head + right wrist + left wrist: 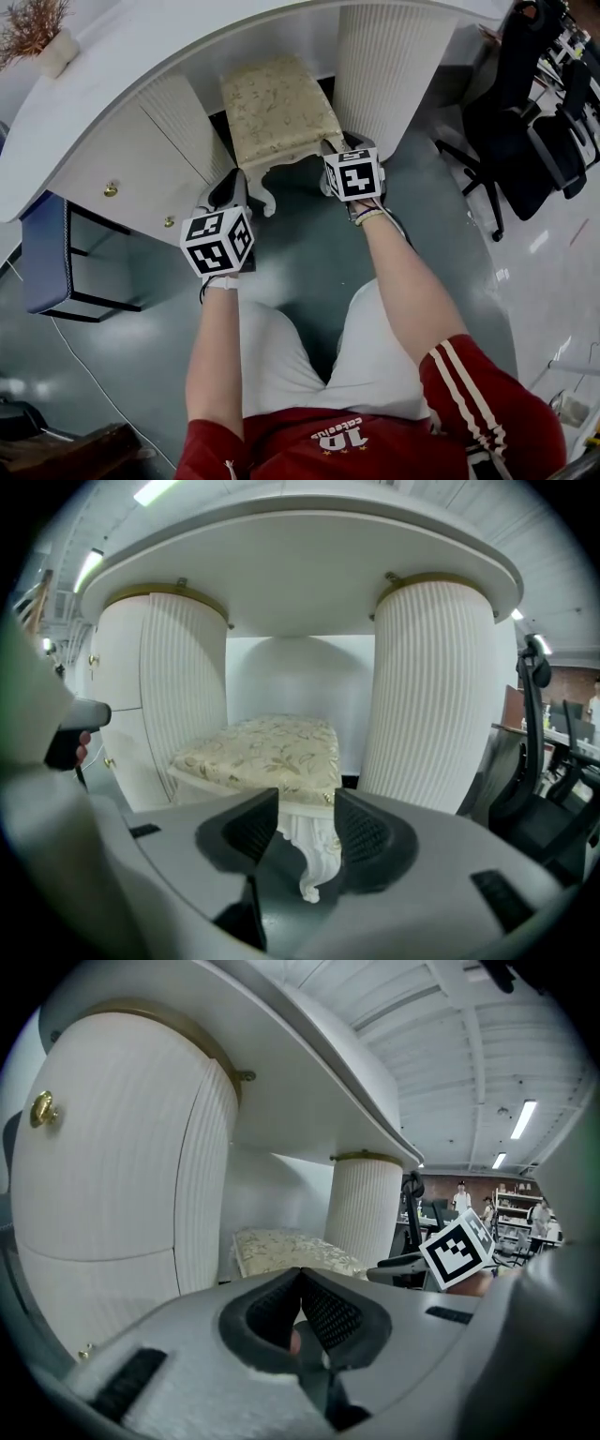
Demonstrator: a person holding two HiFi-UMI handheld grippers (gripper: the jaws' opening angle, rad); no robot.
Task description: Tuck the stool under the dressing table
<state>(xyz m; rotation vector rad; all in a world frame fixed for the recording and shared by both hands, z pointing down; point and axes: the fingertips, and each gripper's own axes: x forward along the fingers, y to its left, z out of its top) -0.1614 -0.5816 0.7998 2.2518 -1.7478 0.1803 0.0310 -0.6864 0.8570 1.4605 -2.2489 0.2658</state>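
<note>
The stool (277, 108), with a cream floral cushion and carved white legs, stands between the two fluted pedestals of the white dressing table (187, 56), its back part beneath the top. My left gripper (236, 183) hangs just off the stool's front left corner, shut with nothing in it; in the left gripper view (300, 1277) its pads meet, and the stool (286, 1249) lies beyond. My right gripper (333, 155) is at the front right corner. In the right gripper view (305, 799) its jaws stand apart, framing the stool's front leg (314, 855) without pressing on it.
Black office chairs (525, 141) stand to the right of the table. A blue bench (42, 253) sits at the left beside the drawer pedestal (141, 159). A dried plant in a pot (42, 33) is on the tabletop. The person's knees are close behind the grippers.
</note>
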